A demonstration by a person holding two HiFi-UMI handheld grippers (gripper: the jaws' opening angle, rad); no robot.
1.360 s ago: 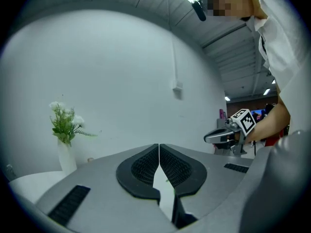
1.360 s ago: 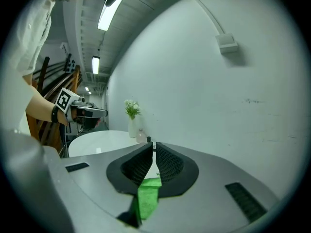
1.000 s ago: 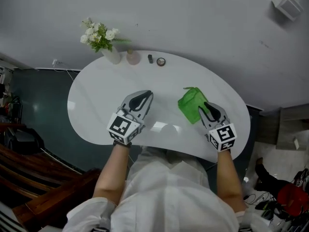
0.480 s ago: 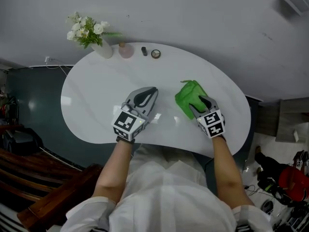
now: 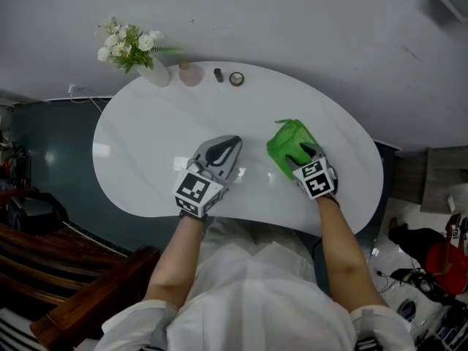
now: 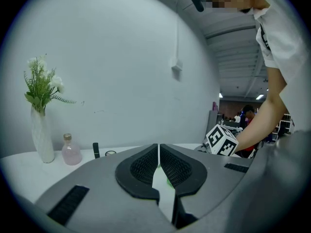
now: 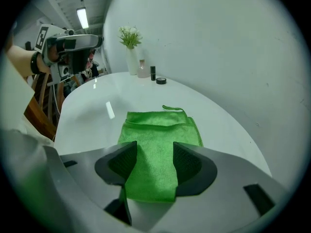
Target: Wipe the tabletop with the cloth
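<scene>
Head view shows the white table [image 5: 146,145] with the green cloth [image 5: 285,139] lying right of centre, its near edge between the jaws of the right gripper [image 7: 155,154], which have just opened wide and pinch nothing. A shallow bite may catch only one fold and slip. The left gripper [image 6: 159,152] is closed and empty.

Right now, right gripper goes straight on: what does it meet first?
Probably the green cloth, flat on the white table; it lies between the right gripper's jaws, which have just been opening.
</scene>
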